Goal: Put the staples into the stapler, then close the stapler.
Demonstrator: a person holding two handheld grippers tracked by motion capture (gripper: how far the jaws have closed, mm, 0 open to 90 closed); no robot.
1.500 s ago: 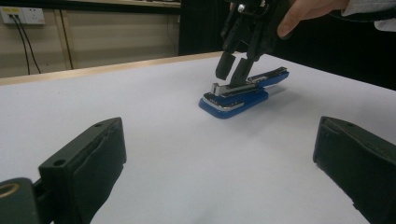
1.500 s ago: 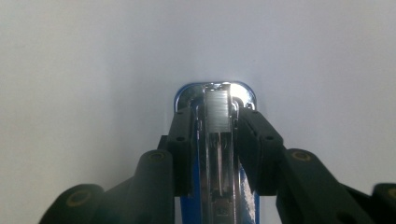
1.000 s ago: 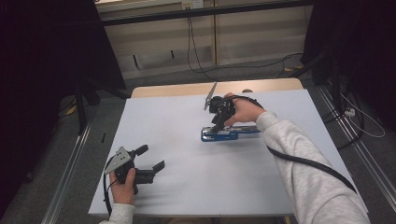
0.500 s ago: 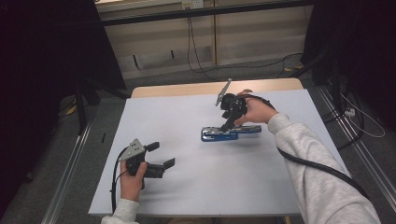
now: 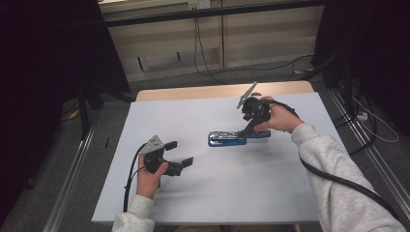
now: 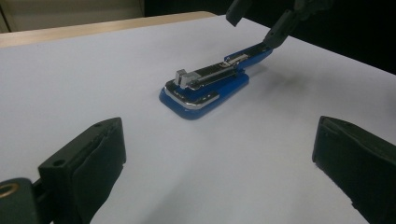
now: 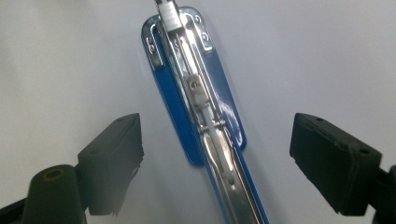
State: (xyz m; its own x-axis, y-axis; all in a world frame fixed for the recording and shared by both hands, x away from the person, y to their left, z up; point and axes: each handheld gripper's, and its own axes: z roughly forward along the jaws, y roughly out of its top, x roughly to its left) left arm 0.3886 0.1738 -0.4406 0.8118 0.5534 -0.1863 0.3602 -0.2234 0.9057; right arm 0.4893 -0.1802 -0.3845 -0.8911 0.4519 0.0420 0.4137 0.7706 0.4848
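A blue stapler lies flat in the middle of the white table. Its metal staple channel is bare, and a blue arm stretches out from its right end. My right gripper points down over that right end, open, its jaws wide either side of the stapler. The left gripper view has one right jaw tip at the far end of the stapler; I cannot tell if it touches. My left gripper hovers open at the front left, aimed at the stapler, nothing between its jaws.
The white sheet covers most of a wooden tabletop, whose bare strip shows along the far edge. Black frame posts and floor cables surround the table. Each gripper trails a black cable toward the front edge.
My left gripper has moved right and a little forward, toward the stapler. The right gripper has shifted right along the stapler to its right end. The stapler has stayed put.
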